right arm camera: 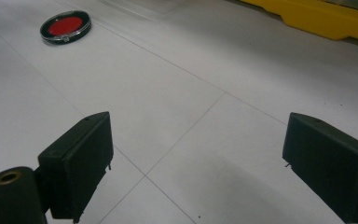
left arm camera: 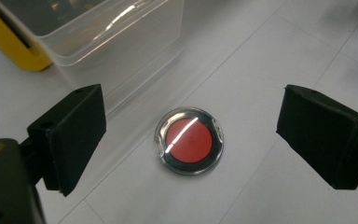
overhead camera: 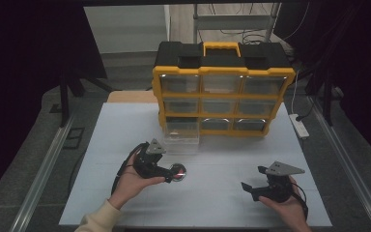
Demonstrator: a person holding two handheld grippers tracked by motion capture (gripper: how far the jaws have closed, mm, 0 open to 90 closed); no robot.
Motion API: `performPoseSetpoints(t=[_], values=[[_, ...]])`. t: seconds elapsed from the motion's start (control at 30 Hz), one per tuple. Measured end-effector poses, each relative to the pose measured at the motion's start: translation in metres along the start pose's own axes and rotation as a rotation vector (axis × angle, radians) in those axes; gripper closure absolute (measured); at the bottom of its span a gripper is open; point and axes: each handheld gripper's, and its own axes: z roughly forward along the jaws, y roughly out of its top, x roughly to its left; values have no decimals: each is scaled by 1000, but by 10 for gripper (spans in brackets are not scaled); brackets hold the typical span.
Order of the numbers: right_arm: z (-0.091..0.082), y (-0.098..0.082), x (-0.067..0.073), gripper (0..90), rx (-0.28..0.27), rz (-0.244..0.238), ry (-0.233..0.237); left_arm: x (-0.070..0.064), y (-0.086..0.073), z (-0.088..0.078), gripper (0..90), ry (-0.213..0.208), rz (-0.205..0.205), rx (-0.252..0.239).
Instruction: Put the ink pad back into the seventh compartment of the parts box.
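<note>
A small round case (left arm camera: 189,140) with a red inside and a clear lid lies flat on the white table (overhead camera: 222,193); it is also seen in the high view (overhead camera: 178,171) and far off in the right gripper view (right arm camera: 65,26). My left gripper (left arm camera: 191,135) hovers just above it, open, with its jaws spread to either side of the case and not touching it. A clear plastic drawer (left arm camera: 98,42) stands pulled out right behind the case. My right gripper (right arm camera: 205,163) is open over bare table at the front right (overhead camera: 257,183), well apart from the case.
A yellow and black organizer (overhead camera: 222,92) with several clear drawers stands at the back of the table; its bottom-left drawer (overhead camera: 181,140) is the one pulled out. A white power strip (overhead camera: 299,125) lies at the table's right edge. Dark curtains surround the table.
</note>
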Motion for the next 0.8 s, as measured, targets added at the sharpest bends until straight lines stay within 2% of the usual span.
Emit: performPoseSetpoints(t=[0.43,0.67,0.8], values=[[0,0,0,88,2,-1,1,-1,4,20,88,-16,7,51],[0,0,0,88,4,1,-3,-2,4,34,77,-12,13,109],[0,0,0,88,6,1,-4,-1,4,41,76,9,6,133]])
